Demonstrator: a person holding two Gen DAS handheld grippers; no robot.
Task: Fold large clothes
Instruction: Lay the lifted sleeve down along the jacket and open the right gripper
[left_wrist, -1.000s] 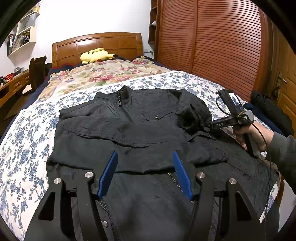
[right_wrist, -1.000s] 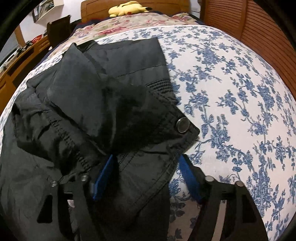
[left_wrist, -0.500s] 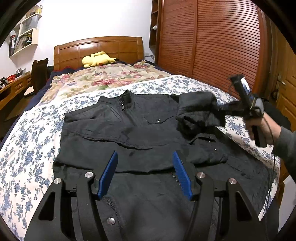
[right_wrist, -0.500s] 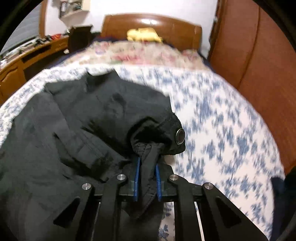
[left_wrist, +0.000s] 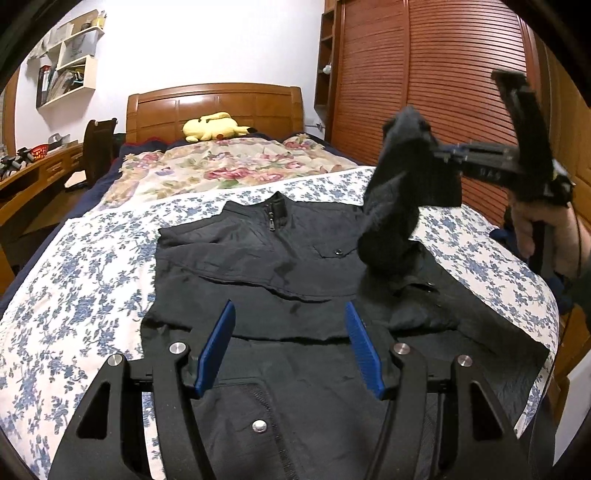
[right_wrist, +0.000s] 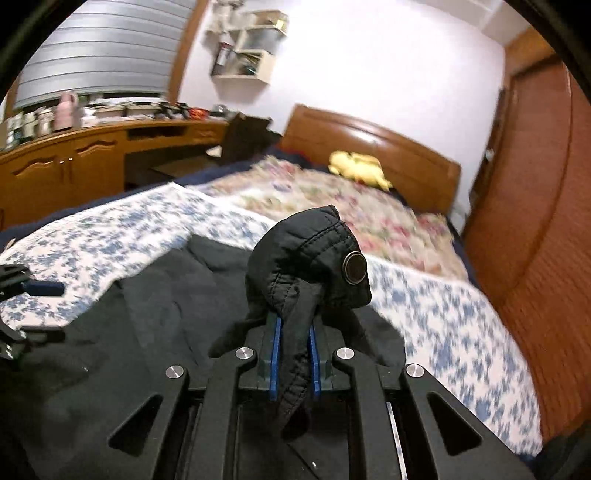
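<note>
Left wrist view: the black jacket (left_wrist: 280, 266) lies front-up, collar toward the headboard (left_wrist: 214, 107), across the foot end of the bed (left_wrist: 74, 266). The left gripper (left_wrist: 290, 347) hovers over the hem, jaws wide with nothing between them, presumably waiting to steady or take the lower edge. Toward the bed's right edge, the right gripper (left_wrist: 441, 153) holds the sleeve (left_wrist: 399, 199) raised off the jacket, probably so it can be swung across the chest.

Right wrist view: the right gripper (right_wrist: 293, 360) has its jaws narrow, clamped on the sleeve cuff (right_wrist: 310, 258), whose snap button (right_wrist: 354, 267) faces the camera. The background is blurred, so the sleeve's lower run is unclear.
</note>
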